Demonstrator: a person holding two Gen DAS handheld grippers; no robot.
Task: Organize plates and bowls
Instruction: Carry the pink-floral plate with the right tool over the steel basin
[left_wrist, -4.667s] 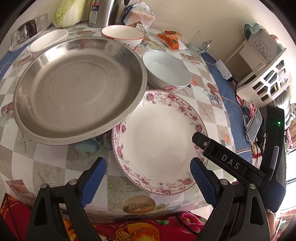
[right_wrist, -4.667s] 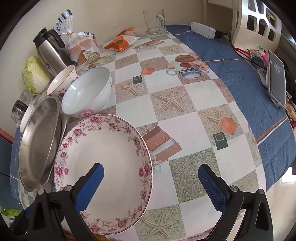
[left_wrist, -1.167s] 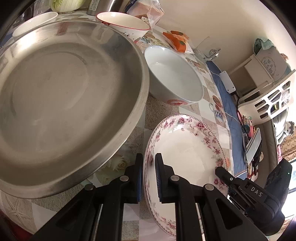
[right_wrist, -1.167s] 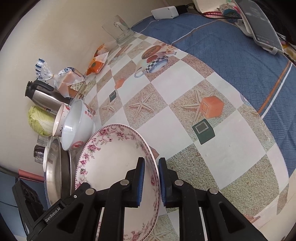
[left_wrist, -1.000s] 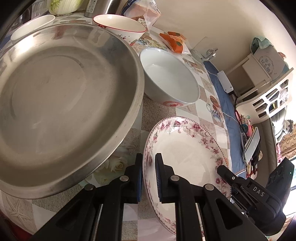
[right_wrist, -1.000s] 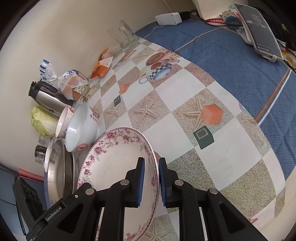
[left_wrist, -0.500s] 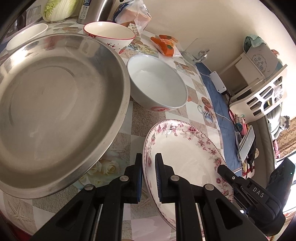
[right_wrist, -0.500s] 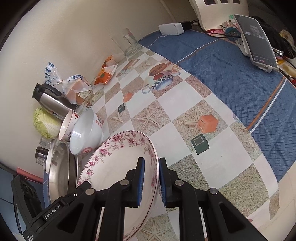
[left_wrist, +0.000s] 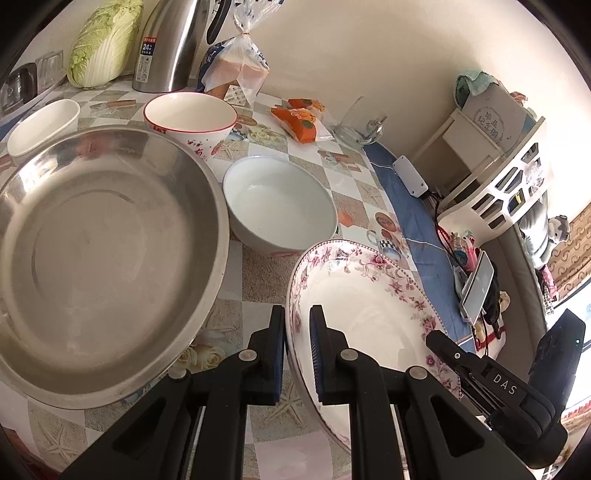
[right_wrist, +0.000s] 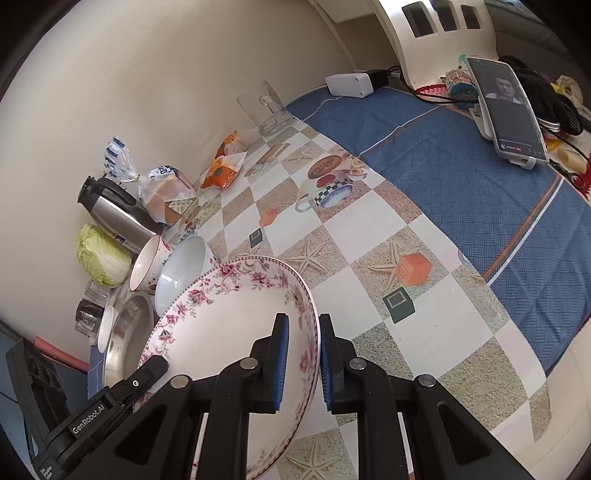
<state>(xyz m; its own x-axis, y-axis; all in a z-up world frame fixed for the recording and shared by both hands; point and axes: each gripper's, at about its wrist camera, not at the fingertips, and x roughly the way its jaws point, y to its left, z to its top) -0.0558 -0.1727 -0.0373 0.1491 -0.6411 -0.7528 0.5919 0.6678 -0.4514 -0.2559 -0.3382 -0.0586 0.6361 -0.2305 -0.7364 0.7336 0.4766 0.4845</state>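
While clamped at opposite rims between the closed pads of the left gripper (left_wrist: 297, 354) and the right gripper (right_wrist: 301, 360), the white floral-rimmed porcelain plate (left_wrist: 362, 314) is held tilted above the checked tablecloth's (right_wrist: 369, 295) near edge. Beyond it, a wide steel basin (left_wrist: 99, 258) and a white ceramic bowl (left_wrist: 280, 206) are seen.

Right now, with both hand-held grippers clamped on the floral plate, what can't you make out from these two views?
- Floral plate: underside hidden in both views; its near rim is covered by the left hand-held gripper and the right hand-held gripper.
- Steel basin: left edge cropped in the left wrist view; mostly hidden behind the plate in the right wrist view.
- Table: the part under the plate is hidden in both views.
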